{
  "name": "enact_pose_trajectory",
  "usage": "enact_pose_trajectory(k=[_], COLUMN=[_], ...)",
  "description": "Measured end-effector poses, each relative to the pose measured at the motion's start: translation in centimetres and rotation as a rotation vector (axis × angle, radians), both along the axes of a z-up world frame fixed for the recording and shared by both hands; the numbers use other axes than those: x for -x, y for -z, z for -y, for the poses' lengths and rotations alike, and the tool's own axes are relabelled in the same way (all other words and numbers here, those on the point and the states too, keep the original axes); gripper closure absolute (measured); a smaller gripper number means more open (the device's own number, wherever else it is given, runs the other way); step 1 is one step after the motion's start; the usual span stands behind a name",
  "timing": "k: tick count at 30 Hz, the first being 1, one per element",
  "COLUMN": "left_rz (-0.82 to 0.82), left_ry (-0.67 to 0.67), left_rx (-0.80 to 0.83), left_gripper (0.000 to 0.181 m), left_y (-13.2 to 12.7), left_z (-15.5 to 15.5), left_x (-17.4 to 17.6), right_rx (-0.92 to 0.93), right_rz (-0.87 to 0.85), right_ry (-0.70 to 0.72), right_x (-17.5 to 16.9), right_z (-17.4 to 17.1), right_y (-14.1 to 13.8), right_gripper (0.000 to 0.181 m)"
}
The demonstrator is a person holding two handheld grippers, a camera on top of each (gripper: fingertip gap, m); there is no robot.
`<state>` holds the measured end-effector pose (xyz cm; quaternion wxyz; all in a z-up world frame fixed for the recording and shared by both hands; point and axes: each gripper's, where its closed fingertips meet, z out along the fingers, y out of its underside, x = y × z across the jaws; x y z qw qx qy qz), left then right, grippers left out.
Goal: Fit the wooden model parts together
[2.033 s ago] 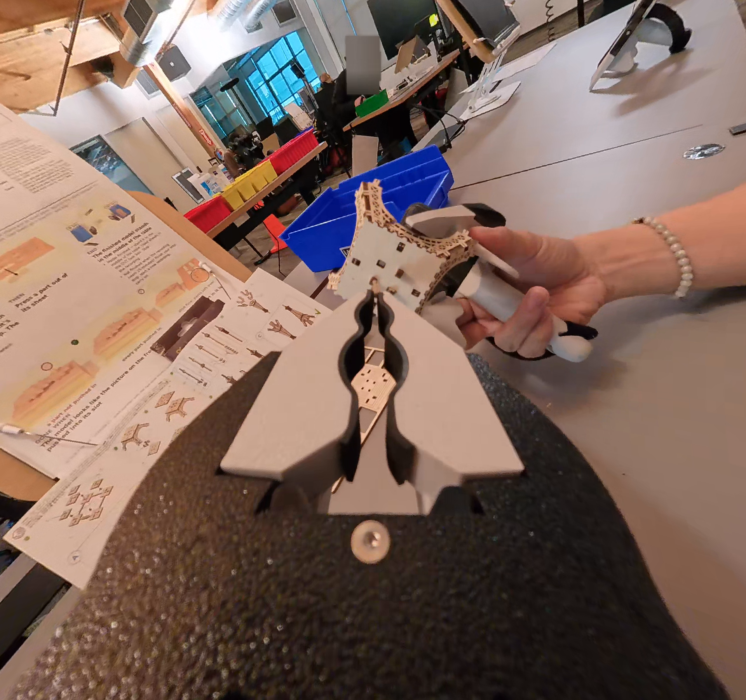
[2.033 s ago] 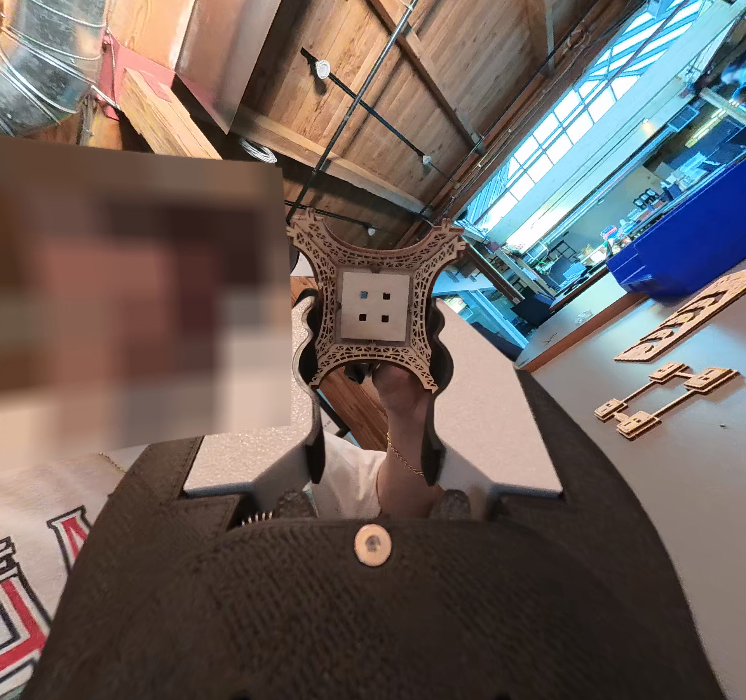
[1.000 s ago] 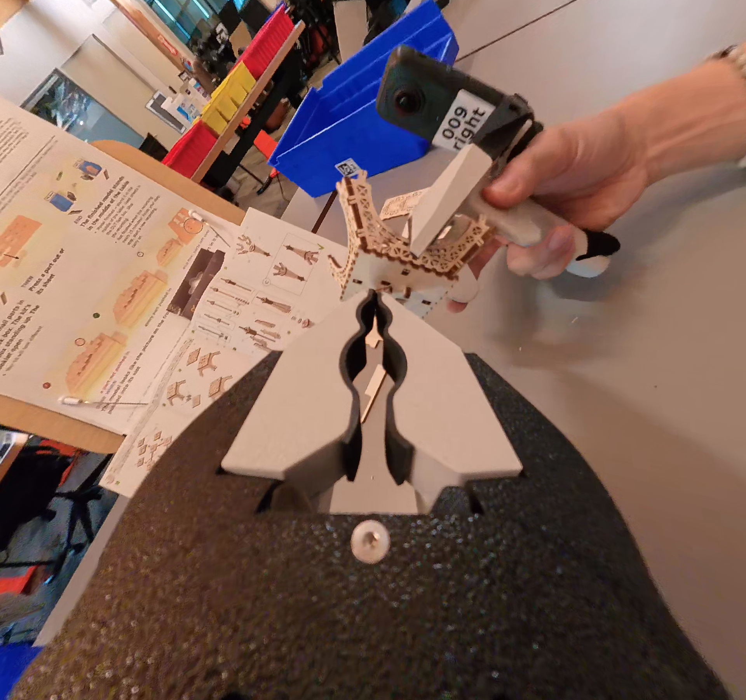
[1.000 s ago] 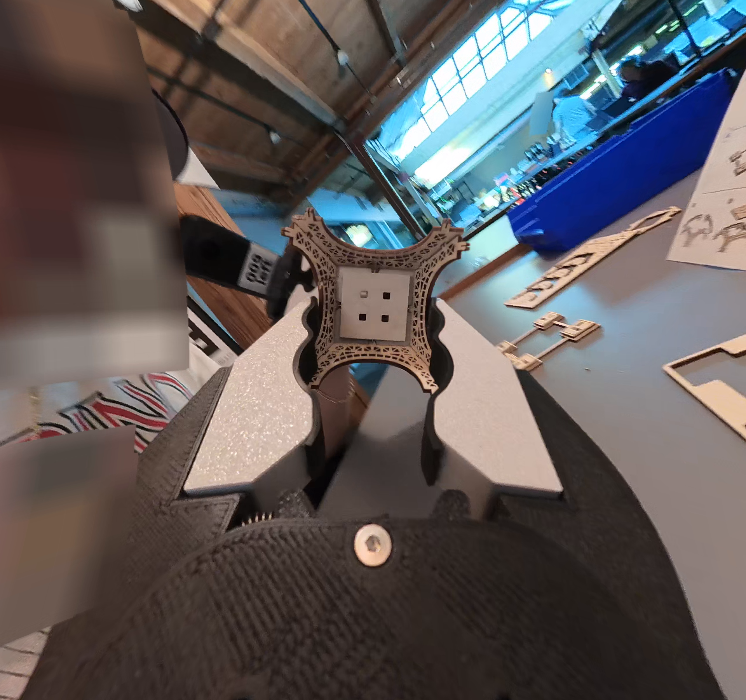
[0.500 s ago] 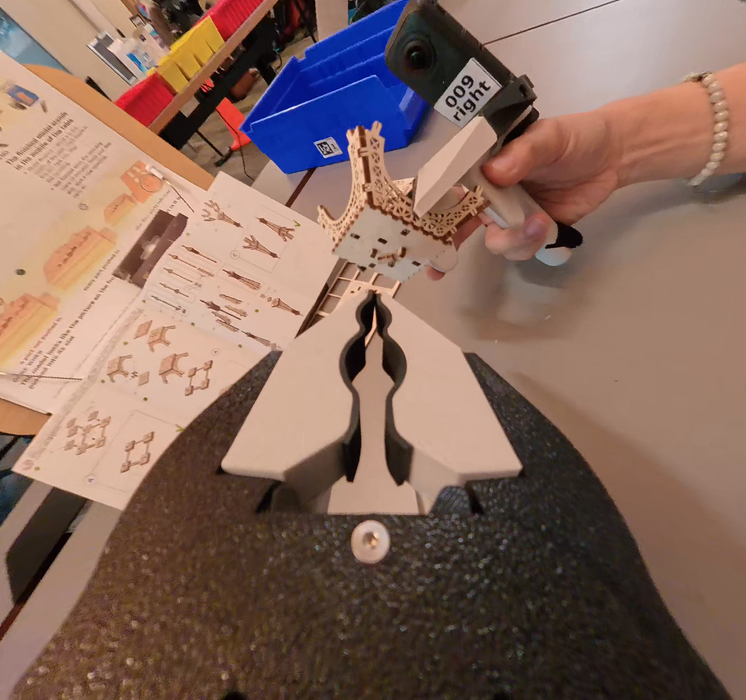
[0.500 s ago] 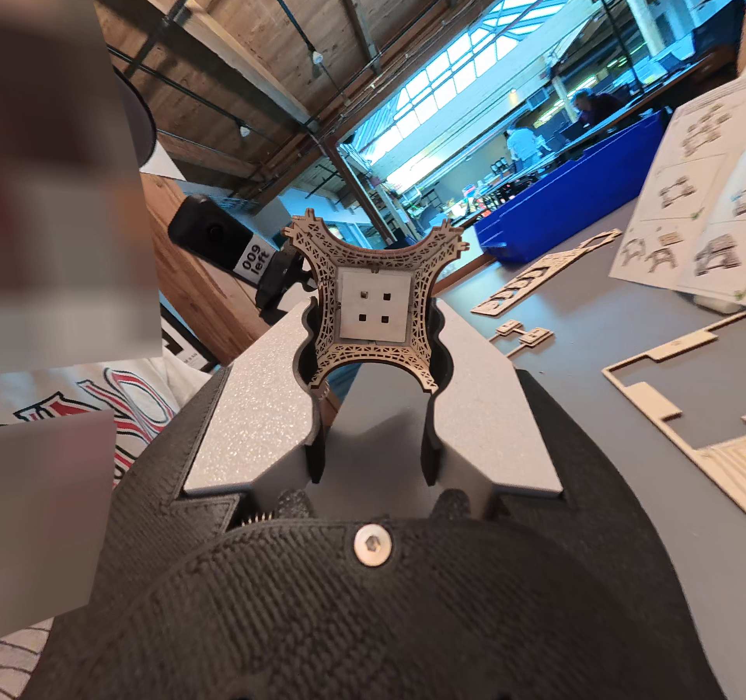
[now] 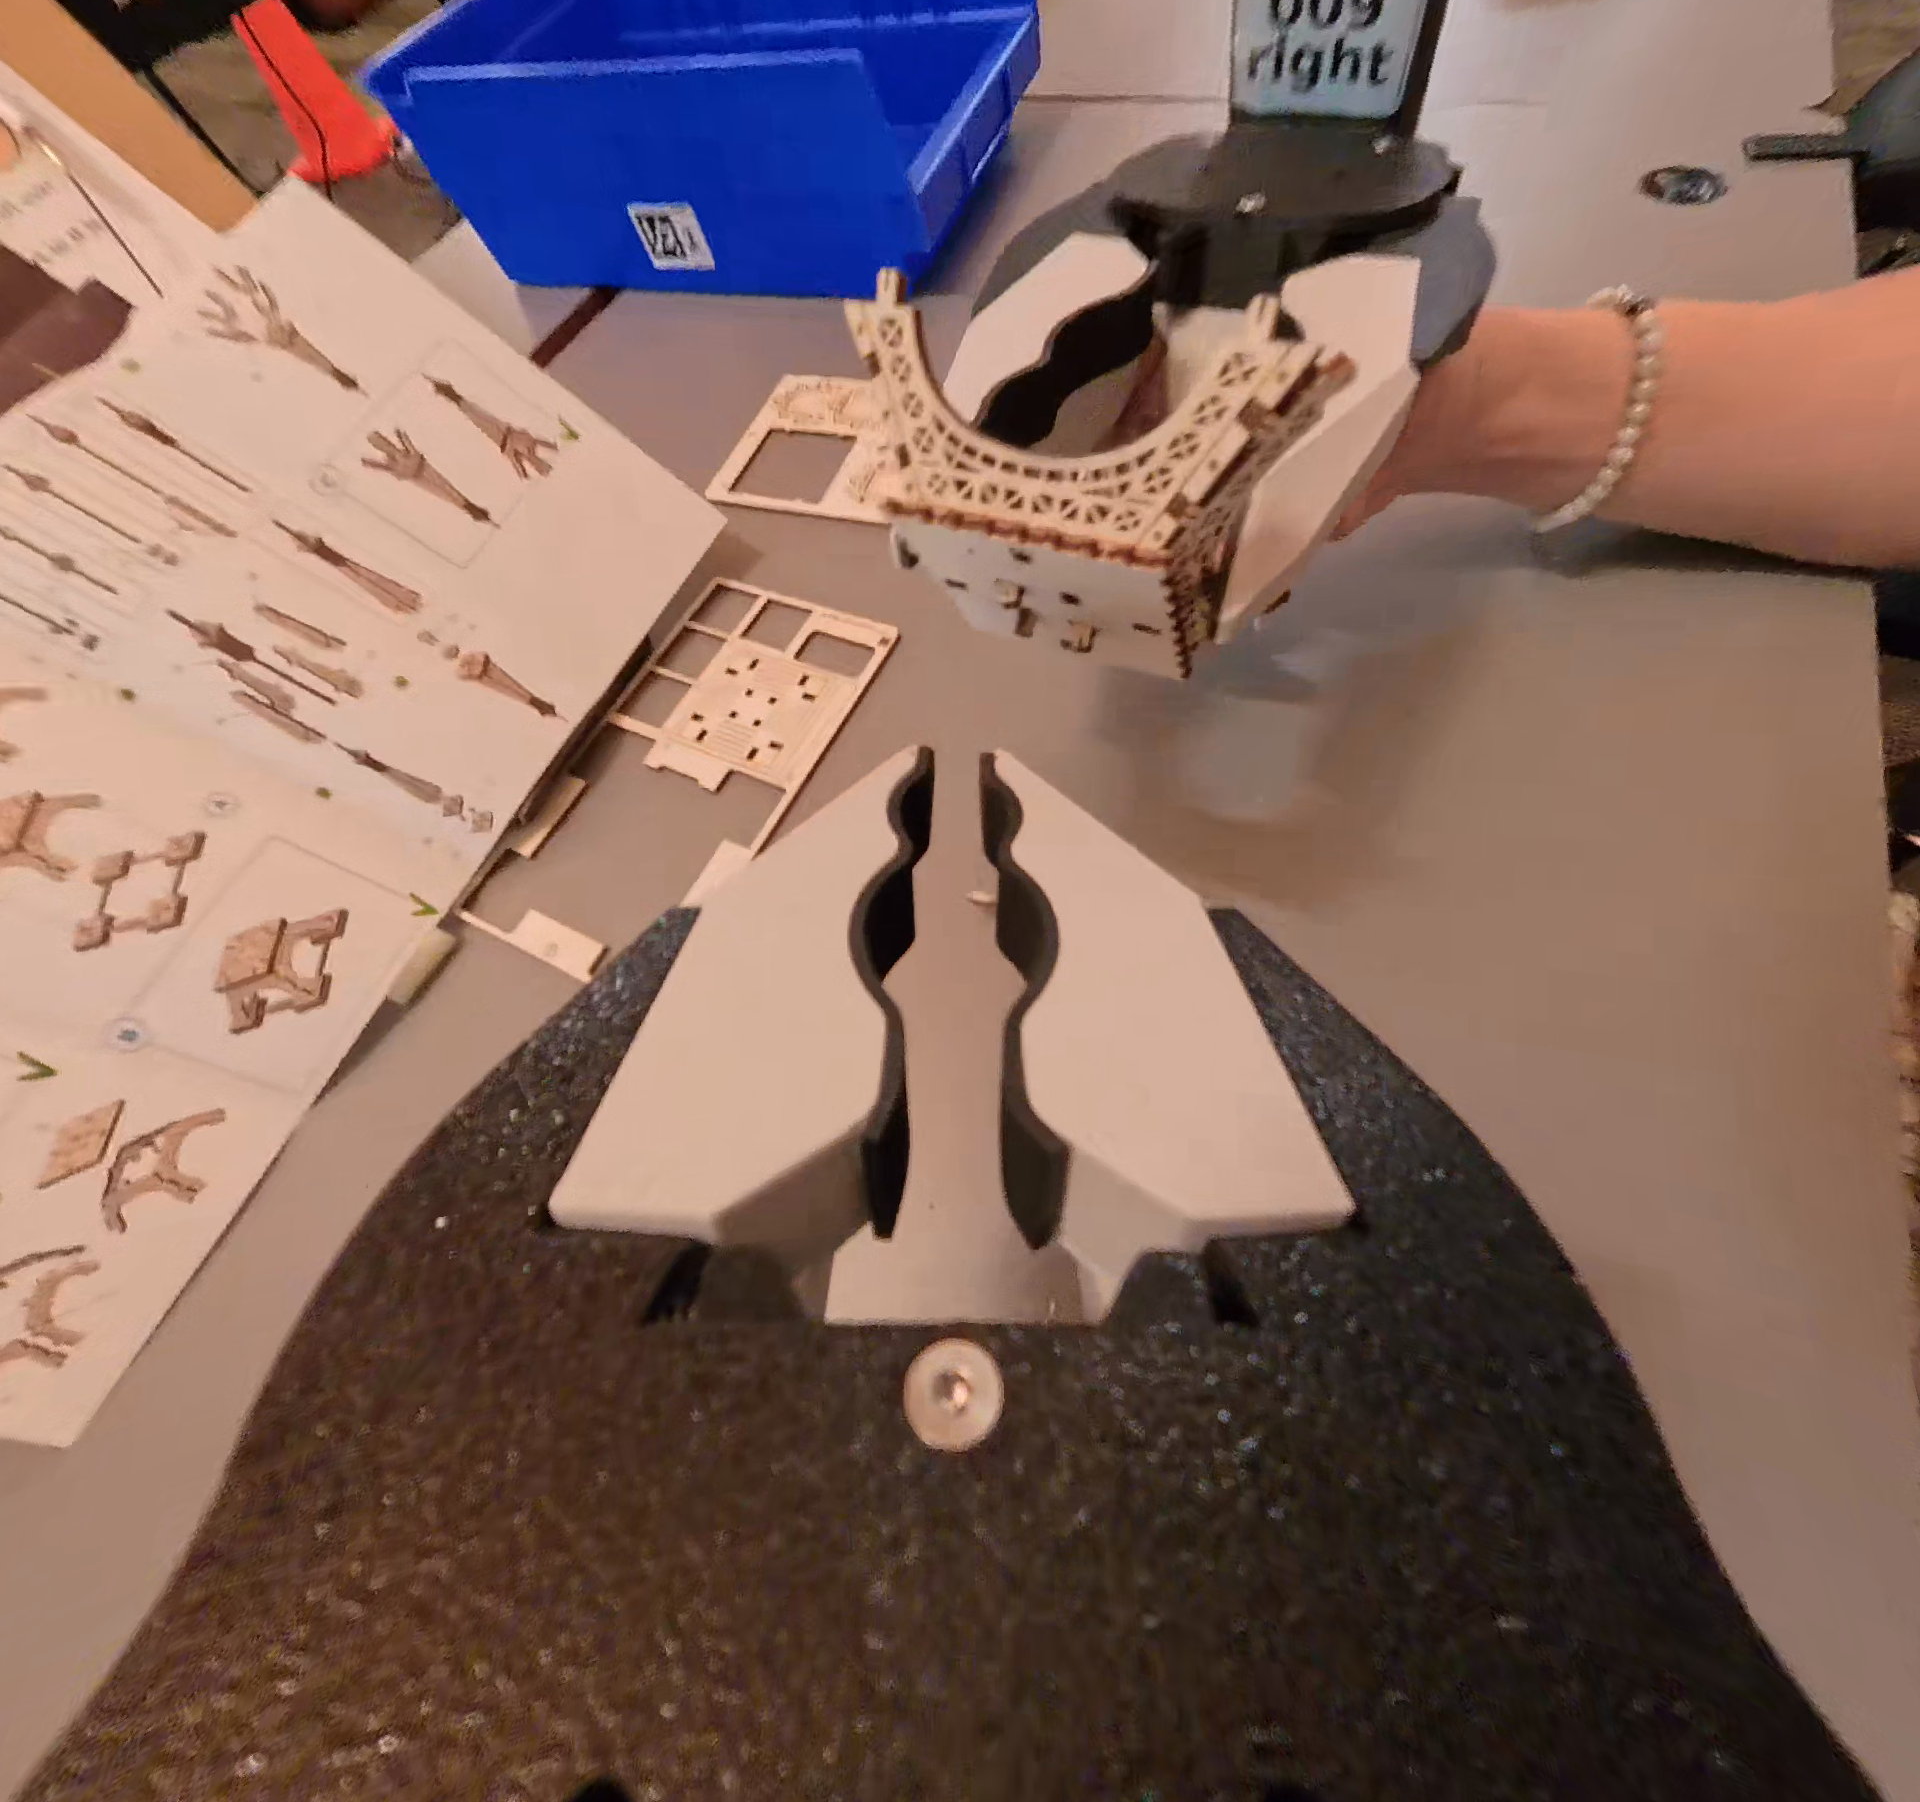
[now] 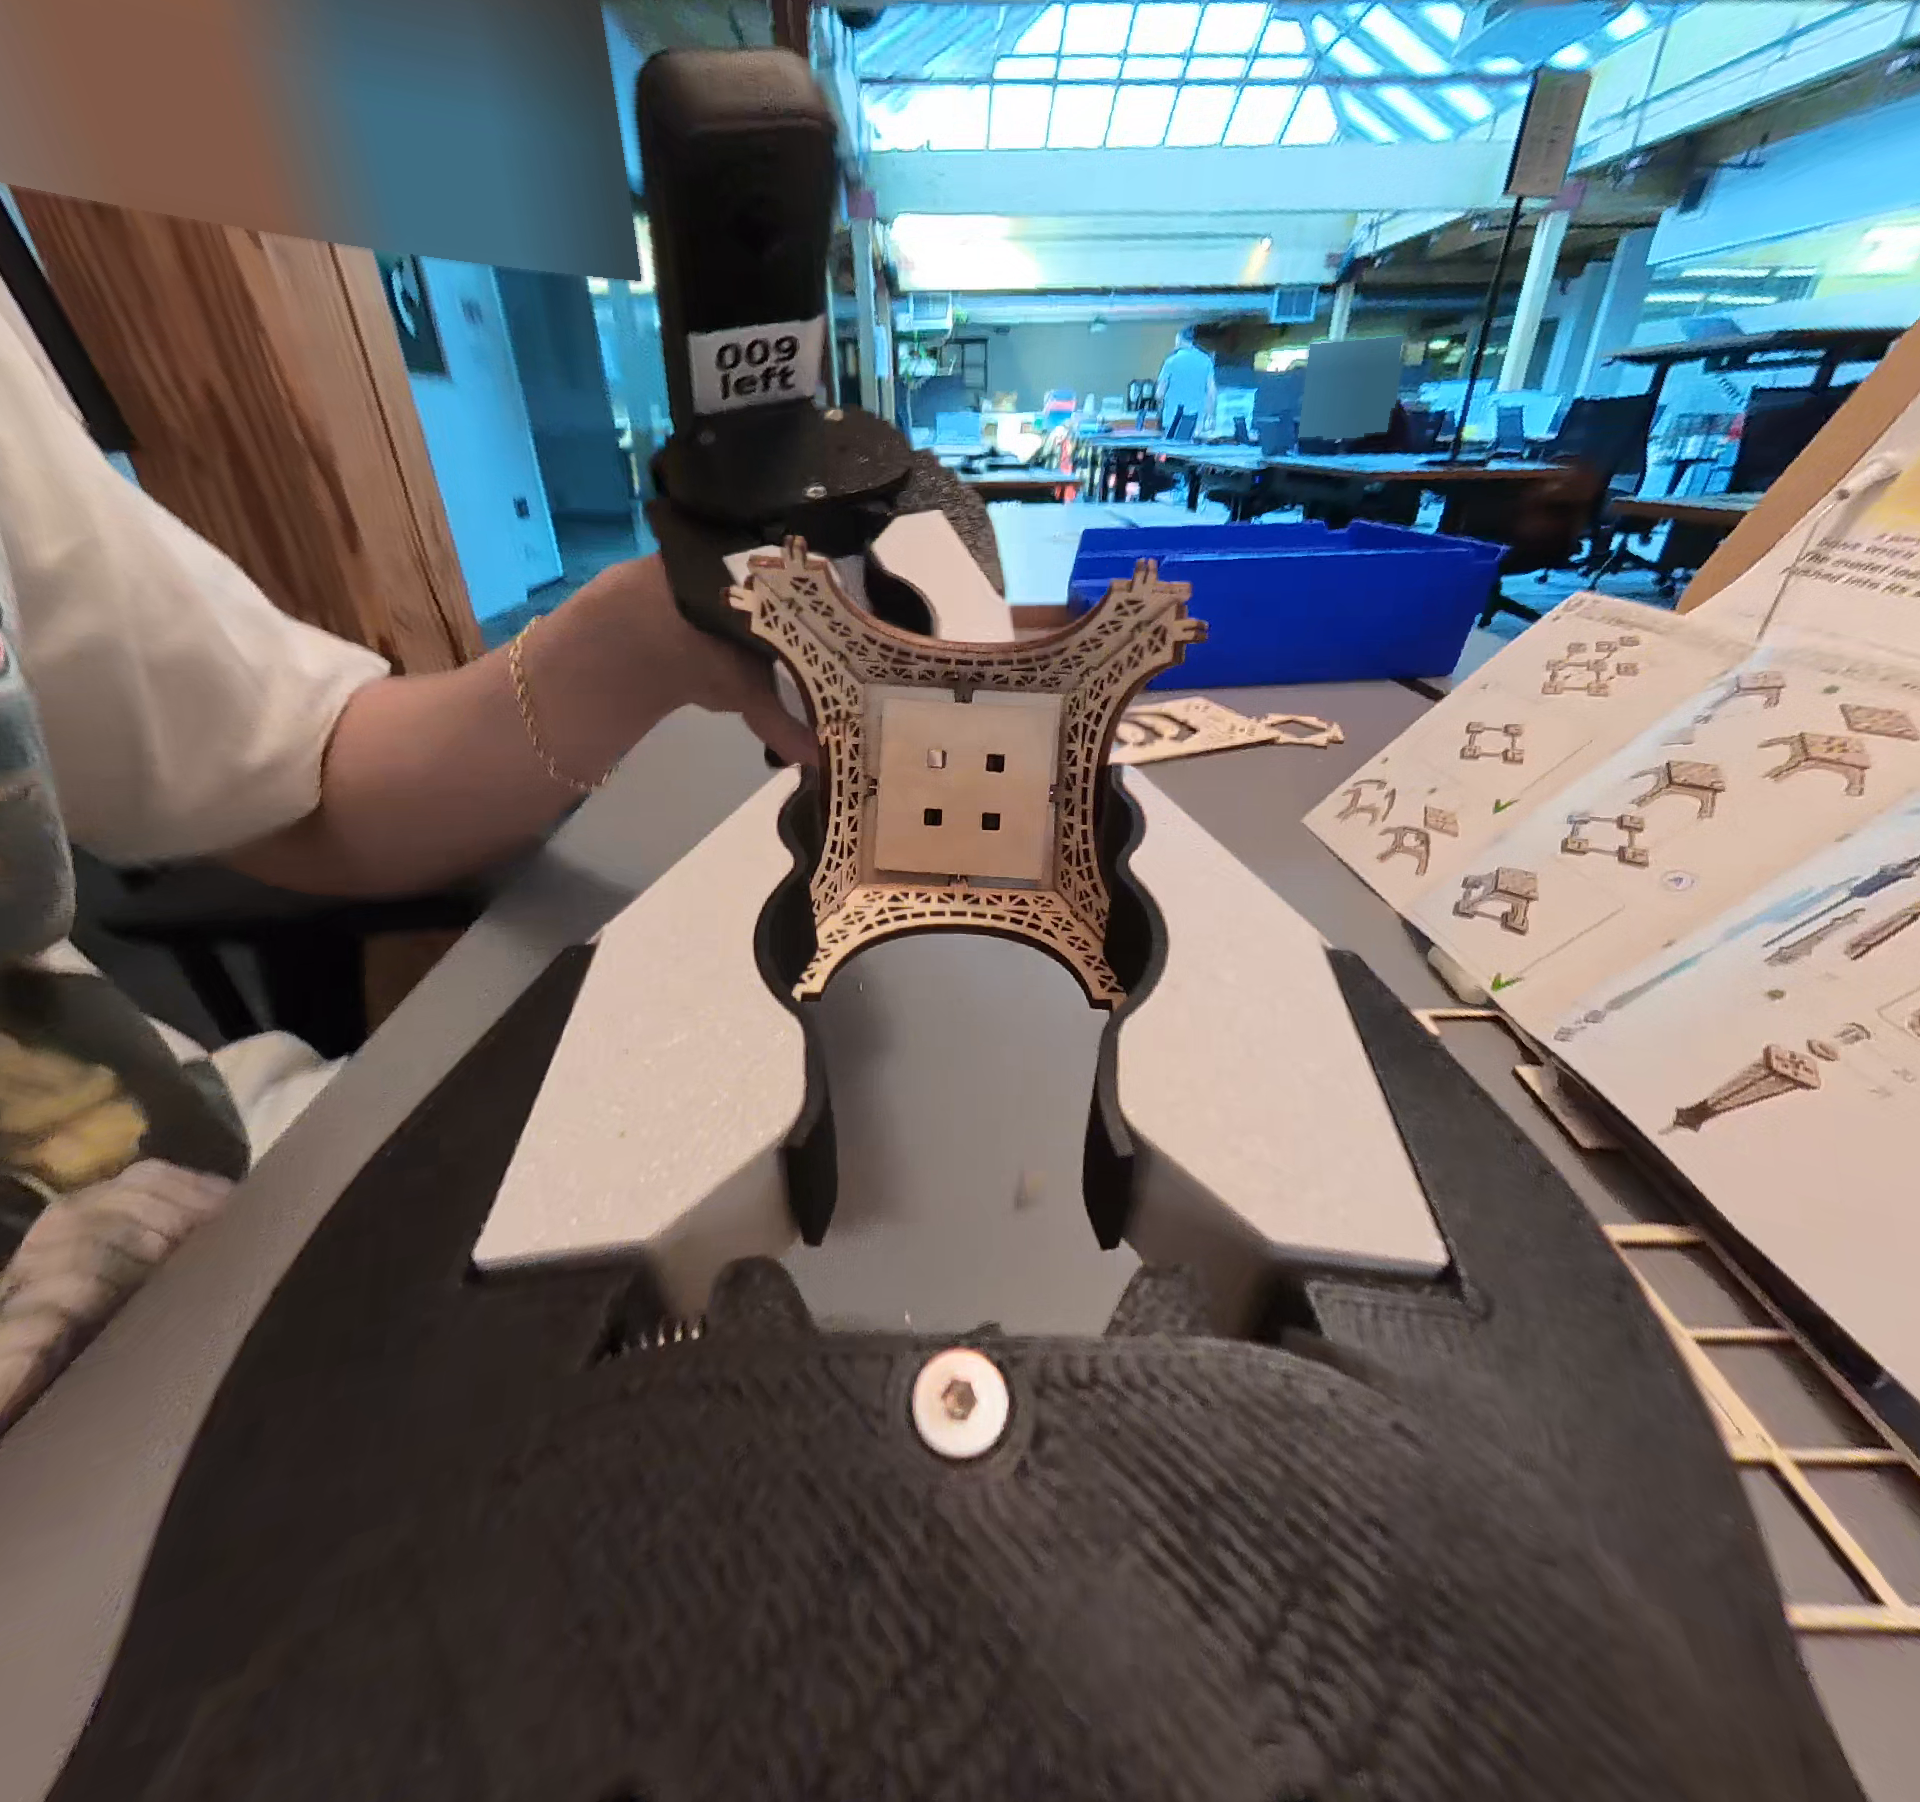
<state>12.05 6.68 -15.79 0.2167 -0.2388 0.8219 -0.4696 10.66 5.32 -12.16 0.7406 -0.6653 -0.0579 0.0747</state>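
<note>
My right gripper (image 8: 961,786) is shut on the wooden lattice tower base (image 8: 966,672) and holds it above the grey table (image 7: 1455,921). The base has a square plate with four small holes, and one hole looks filled with a light peg (image 8: 935,758). In the left wrist view the right gripper (image 7: 1107,516) holds the same base (image 7: 1049,495) ahead and to the right. My left gripper (image 7: 956,760) is empty, its fingers a narrow gap apart, just short of the base. A tiny wood bit (image 7: 977,895) lies on the table between its fingers.
A blue bin (image 7: 727,90) stands at the back. Instruction sheets (image 7: 260,661) cover the left side. Punched wooden part sheets (image 7: 758,692) lie beside them, with another (image 7: 810,448) farther back. In the right wrist view, a thin wooden frame (image 8: 1766,1389) lies at the right edge.
The small wooden piece that my left gripper held to the base is gone from its jaws. The left gripper has drawn back and parted slightly. The right gripper has tilted the base down towards the table.
</note>
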Motion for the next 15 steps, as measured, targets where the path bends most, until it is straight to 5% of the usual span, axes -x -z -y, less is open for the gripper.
enact_pose_trajectory(k=[1, 15], left_rz=[-0.02, -0.234], left_ry=[-0.008, -0.156], left_rx=[-0.017, -0.052], left_gripper=[0.176, 0.17], left_y=[0.6, 5.7], left_z=[-0.3, -6.1], left_x=[-0.1, -2.2], right_rx=[0.012, -0.236], right_rz=[-0.011, -0.483], right_ry=[-0.002, -0.224], right_x=[-0.2, -1.6], right_z=[0.0, 2.1], right_y=[0.2, -2.9], right_gripper=[0.129, 0.129])
